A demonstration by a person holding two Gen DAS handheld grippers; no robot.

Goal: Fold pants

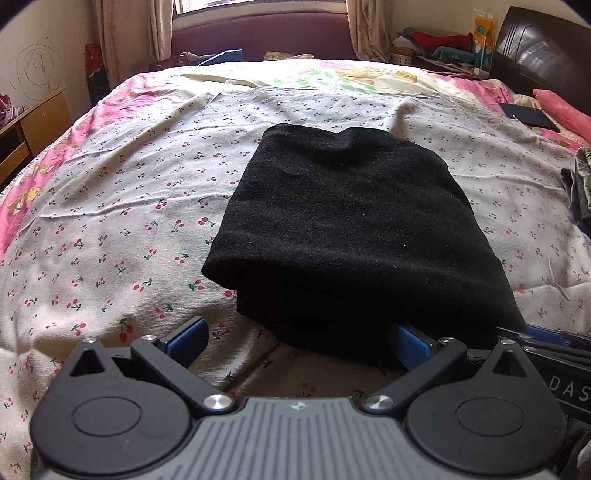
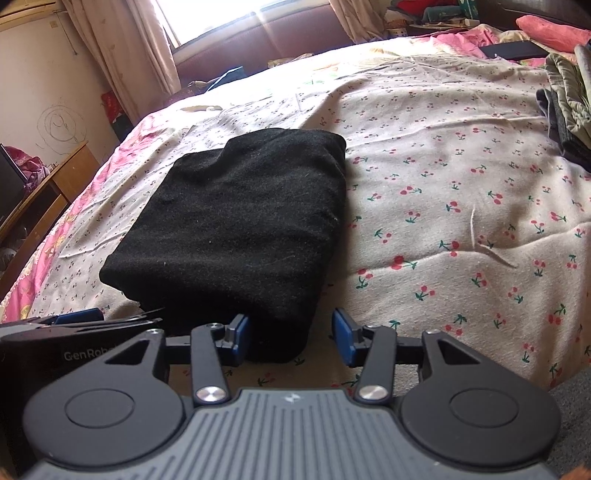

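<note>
Daylight from the window (image 2: 218, 18) at top of frame, blown out with glare in the right wrist view. Bed sheet (image 1: 110, 229) evenly bright; black pants (image 1: 351, 229) lose fold detail. Strong fisheye bending, dark vignette at corners. Focus sharp.

From my left wrist camera I can read the white letters "DAS", cut off by the frame edge, on the black body of the right gripper (image 1: 546, 341) at the near right corner of the folded black pants (image 1: 354, 236). From my right wrist camera, the pale letters "GenRob" show on the black body of the left gripper (image 2: 79, 317) at the near left corner of the pants (image 2: 236, 225); the rest of the word is hidden behind my own gripper's linkage. I can read nothing else.
</note>
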